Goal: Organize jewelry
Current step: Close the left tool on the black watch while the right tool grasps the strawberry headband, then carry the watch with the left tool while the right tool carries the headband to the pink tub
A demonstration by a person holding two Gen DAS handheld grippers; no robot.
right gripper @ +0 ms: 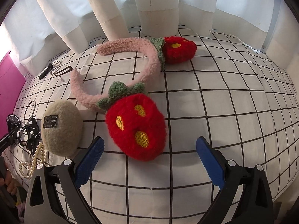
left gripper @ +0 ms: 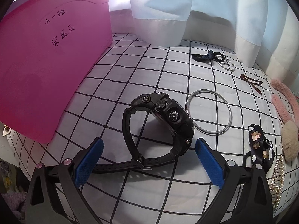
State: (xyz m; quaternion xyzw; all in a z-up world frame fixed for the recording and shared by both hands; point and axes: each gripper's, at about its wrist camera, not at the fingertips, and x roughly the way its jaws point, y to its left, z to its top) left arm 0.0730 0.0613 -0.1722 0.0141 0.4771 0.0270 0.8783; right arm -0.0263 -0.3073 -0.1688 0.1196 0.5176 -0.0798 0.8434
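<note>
Jewelry all loose on grid-patterned white cloth (left gripper: 186,186), none visibly inside pink plastic box (left gripper: 46,65). Left gripper (left gripper: 149,158) spread wide around chunky black wristwatch (left gripper: 164,121), not gripping. Right gripper (right gripper: 149,160) likewise agape before fuzzy pink strawberry headband (right gripper: 134,123). Sorting barely started.

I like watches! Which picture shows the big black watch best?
The left wrist view. The chunky black plastic wristwatch lies large and sharp between the open jaws, with its buttons and strap visible. In the right wrist view the same watch is only a tiny piece at the far left edge.
</note>
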